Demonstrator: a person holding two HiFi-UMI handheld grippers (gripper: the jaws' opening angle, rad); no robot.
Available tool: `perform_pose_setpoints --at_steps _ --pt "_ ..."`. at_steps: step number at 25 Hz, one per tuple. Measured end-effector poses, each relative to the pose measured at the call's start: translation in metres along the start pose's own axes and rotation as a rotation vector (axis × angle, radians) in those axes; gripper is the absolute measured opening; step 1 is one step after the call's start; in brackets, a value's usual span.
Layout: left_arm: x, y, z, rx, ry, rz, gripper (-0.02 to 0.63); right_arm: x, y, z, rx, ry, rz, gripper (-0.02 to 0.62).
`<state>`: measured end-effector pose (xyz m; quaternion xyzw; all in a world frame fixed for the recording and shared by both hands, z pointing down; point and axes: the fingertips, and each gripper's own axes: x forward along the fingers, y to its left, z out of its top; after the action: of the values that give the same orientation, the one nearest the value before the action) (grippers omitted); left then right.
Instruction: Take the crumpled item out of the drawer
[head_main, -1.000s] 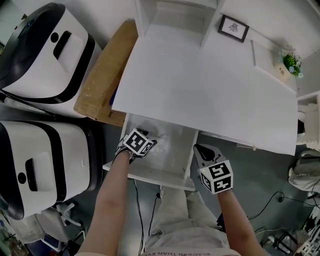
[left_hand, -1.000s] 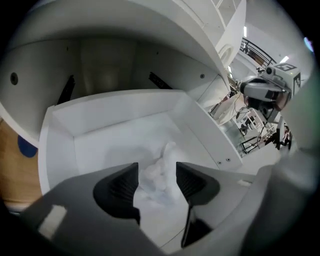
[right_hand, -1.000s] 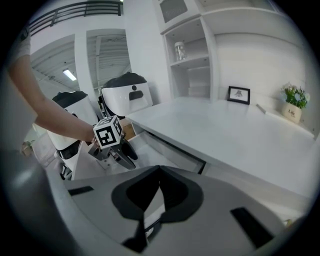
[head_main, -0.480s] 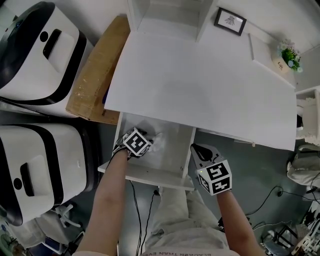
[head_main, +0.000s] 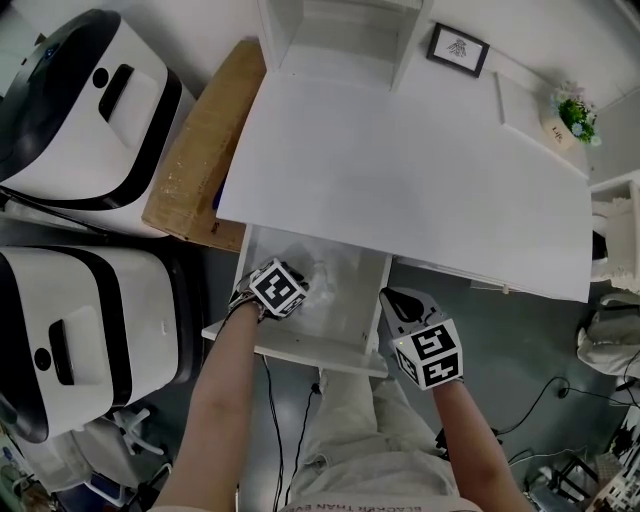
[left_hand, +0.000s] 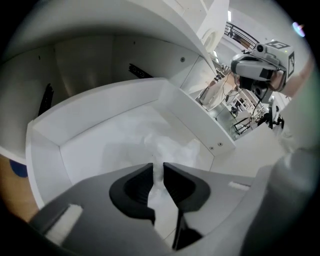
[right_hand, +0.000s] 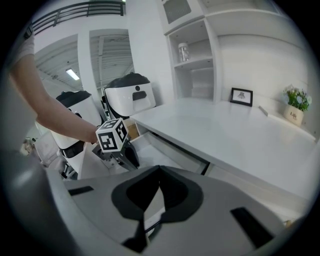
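Note:
The crumpled item (left_hand: 170, 147) is a white wad lying in the open white drawer (left_hand: 100, 107), seen in the head view as a pale lump (head_main: 320, 275) beside my left gripper (head_main: 303, 287). The left gripper (left_hand: 158, 168) points steeply down into the drawer. Its jaws have just been closing, and a fold of the wad is pinched between the pads. My right gripper (head_main: 392, 298) hangs outside the drawer's right side. In its own view the right gripper (right_hand: 159, 170) has its jaws together with nothing in them, and it looks toward the left gripper (right_hand: 131, 161).
The drawer's front rim (head_main: 300, 350) juts out under a white desk (head_main: 400, 170) with a small picture frame (head_main: 458, 50) and a potted plant (head_main: 578, 118) at the back. A cardboard sheet (head_main: 200, 150) and two white-and-black machines (head_main: 80, 110) (head_main: 80, 330) stand left.
The left gripper stays in the drawer by the white wad and its marker cube has rolled a little. The right gripper has kept its place.

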<state>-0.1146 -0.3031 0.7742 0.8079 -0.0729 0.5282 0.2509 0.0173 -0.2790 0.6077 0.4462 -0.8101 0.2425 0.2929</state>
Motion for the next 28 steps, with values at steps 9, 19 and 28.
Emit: perform_pose_setpoints --at_steps 9,19,28 --pt "-0.038 -0.016 0.007 -0.005 -0.025 0.03 0.072 -0.017 0.009 0.022 -0.032 -0.044 0.021 0.006" --pt "-0.086 -0.039 0.031 -0.009 -0.125 0.084 0.072 -0.048 0.013 0.048 -0.087 -0.105 0.035 0.006" --pt "-0.129 -0.062 0.048 -0.035 -0.212 0.146 0.072 -0.078 0.011 0.08 -0.168 -0.167 0.044 0.006"
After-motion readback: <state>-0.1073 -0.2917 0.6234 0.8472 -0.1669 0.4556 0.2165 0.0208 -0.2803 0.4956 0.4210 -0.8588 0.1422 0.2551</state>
